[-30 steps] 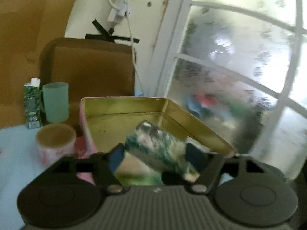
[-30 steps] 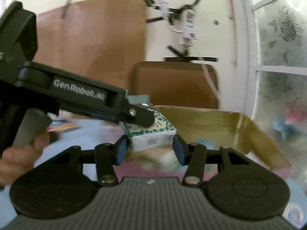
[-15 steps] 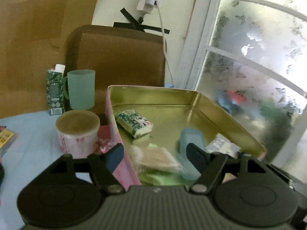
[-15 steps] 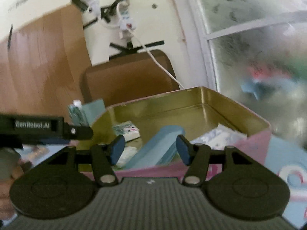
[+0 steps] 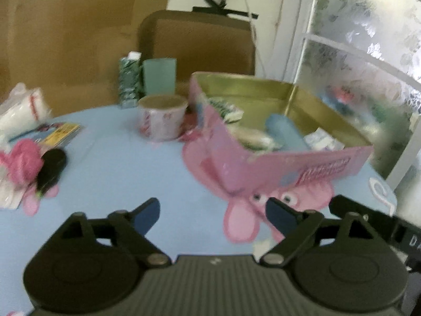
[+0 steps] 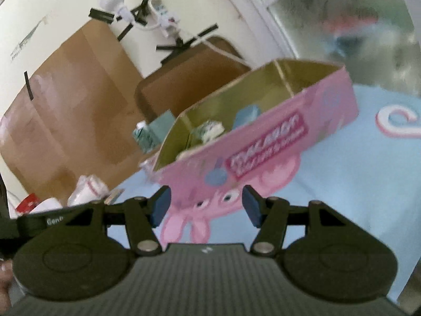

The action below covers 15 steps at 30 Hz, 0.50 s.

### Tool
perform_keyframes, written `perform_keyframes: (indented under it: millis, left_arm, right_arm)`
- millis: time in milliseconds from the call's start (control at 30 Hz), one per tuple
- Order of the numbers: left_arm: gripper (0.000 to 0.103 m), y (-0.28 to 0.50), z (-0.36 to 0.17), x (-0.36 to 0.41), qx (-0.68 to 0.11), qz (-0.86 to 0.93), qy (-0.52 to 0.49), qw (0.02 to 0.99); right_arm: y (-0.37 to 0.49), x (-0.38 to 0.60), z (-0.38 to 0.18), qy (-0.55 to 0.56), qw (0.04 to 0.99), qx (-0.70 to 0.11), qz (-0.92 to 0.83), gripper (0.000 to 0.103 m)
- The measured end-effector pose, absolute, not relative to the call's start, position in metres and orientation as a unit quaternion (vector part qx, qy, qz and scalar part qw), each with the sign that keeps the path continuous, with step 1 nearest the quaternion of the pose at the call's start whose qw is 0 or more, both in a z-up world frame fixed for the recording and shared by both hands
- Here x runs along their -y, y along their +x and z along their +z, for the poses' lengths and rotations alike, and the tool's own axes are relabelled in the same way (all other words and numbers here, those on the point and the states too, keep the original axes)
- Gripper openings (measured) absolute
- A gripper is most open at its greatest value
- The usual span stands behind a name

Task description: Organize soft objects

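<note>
Blue tablecloth (image 5: 110,173) — pink fluff (image 5: 22,162) left-only

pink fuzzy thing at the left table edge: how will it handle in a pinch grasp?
The pink fuzzy item looks plush, so it will probably squash and droop. Likely light, unlikely to roll. It touches a black object, which may shift too.
</note>
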<state>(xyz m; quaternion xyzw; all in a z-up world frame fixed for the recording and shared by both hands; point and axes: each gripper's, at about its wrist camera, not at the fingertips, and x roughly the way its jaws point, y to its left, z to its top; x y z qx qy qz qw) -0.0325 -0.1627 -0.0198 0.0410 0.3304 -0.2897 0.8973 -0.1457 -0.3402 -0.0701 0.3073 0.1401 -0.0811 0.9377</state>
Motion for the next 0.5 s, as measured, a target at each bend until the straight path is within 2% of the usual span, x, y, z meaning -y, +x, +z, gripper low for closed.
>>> perform_keyframes:
  millis: [33, 100, 200, 500]
  left_arm:
    - [0.102, -0.037, -0.021, 0.160, -0.329, -0.284, 0.047, 0.899]
    - [0.103, -0.043, -0.023, 0.154, -0.324, -0.273, 0.063, 0.904]
    - [0.103, -0.049, -0.025, 0.147, -0.326, -0.253, 0.078, 0.907]
    - [0.103, -0.063, -0.032, 0.139, -0.318, -0.230, 0.102, 0.914]
  right_arm:
    - [-0.146, 0.337, -0.070, 0.309, 0.937, -0.143, -0.076, 0.062]
    - [-0.145, 0.329, -0.067, 0.309, 0.938, -0.144, -0.067, 0.064]
    - [-0.145, 0.319, -0.064, 0.313, 0.936, -0.150, -0.059, 0.073]
    - [-0.147, 0.306, -0.064, 0.312, 0.936, -0.158, -0.041, 0.073]
